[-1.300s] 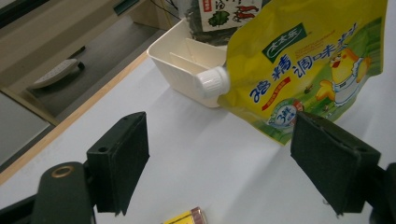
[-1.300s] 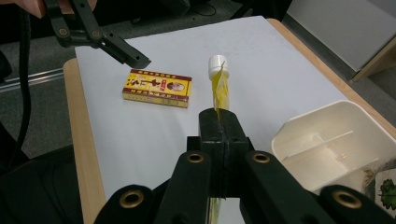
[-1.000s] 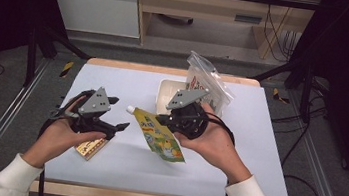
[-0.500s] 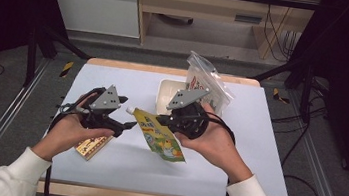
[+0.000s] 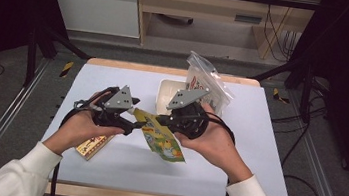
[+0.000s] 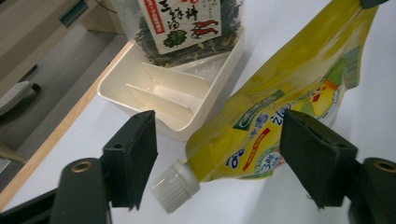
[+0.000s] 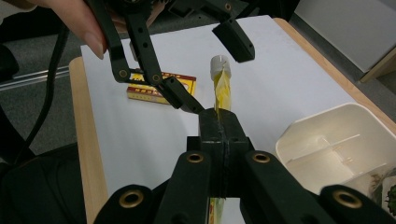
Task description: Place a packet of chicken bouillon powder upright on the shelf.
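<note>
- Nearest the person, we find the right gripper (image 5: 162,120) clamped on the yellow spout pouch (image 5: 163,141); in the right gripper view its jaws meet on the pouch's thin edge (image 7: 219,100); the pouch hangs clear above the white table sheet (image 5: 256,153).
- The left gripper (image 5: 132,121) stands wide apart around the pouch's white screw cap (image 6: 175,185); in the left gripper view the cap sits between the jaws, nearer the left one, touched by neither.
- We judge the work part done: pouch lifted and presented, cap not yet gripped; closing on the cap and whatever follows remain.
- Pouch: glossy flexible film, flat and printed; cap: ribbed hard plastic, cylindrical.
- A small yellow-and-red carton (image 5: 91,145) lies flat on the sheet beneath the left hand (image 5: 81,127).
- Farther off, a cream plastic divided tray (image 6: 140,88), rigid and smooth, holds a clear bag of dried greens (image 6: 187,28) leaning in its far compartment.
</note>
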Demonstrator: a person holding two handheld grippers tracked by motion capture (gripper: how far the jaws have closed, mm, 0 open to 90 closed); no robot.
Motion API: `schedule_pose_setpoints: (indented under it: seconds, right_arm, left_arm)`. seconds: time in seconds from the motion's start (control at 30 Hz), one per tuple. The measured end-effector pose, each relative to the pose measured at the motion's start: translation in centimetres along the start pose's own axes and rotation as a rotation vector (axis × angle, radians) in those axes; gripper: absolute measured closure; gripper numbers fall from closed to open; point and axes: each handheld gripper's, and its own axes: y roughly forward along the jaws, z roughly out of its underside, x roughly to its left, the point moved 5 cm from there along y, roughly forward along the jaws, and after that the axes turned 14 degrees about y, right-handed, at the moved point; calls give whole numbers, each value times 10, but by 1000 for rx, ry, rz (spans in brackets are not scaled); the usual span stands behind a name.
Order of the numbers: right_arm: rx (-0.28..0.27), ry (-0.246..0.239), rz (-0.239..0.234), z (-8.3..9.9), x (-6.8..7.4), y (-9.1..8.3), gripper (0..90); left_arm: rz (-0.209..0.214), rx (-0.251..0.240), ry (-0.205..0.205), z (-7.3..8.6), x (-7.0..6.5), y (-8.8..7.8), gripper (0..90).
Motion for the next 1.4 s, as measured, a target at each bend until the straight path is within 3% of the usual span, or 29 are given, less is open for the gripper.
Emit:
schedule_pose_setpoints:
  seconds: [0.23,0.37,0.47,0.67,0.97,1.17,1.4]
  right_arm:
    - [2,12,1,3,-3,-3,900]
    - [13,25,-2,6,-5,0,830]
    - [30,17,14,11,-6,6,830]
    - [43,30,23,17,-10,11,845]
    - [47,46,39,28,-16,8,857]
    - [54,27,41,30,-16,6,879]
    - [61,23,32,31,-14,8,823]
  left_arm:
    - [29,0,18,-3,-3,6,438]
    - [48,-22,11,-7,-6,7,536]
    - [62,1,37,-9,-10,10,546]
    - [65,5,40,-18,-13,14,570]
    - [96,25,77,-28,-18,17,631]
    - [111,27,82,-30,-20,16,658]
    - [125,33,90,-28,-21,14,680]
